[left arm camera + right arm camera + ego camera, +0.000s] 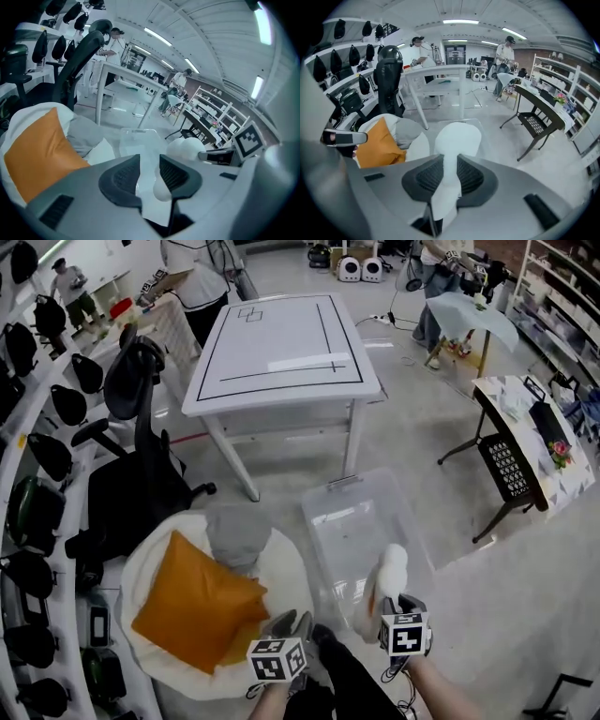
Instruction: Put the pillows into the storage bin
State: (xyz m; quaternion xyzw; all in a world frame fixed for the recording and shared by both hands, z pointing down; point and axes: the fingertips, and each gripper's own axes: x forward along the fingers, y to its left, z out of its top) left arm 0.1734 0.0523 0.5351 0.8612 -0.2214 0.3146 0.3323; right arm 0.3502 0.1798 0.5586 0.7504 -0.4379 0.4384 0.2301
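A white table (281,343) stood at the far middle of the floor, with a black office chair (141,474) to its left. Nearer, on the left, lay a round white cushion (286,568), and just right of it a clear, empty storage bin (323,521) sat on the floor. An orange pillow (197,601) lay on the near part of the cushion, with a grey pillow (239,535) touching its far edge. A white pillow (390,573) hung over the near right part of the bin, one corner pinched between the jaws of the right gripper (446,176). The left gripper (150,176) was over the cushion's near right edge, its jaws a little apart and gripping nothing.
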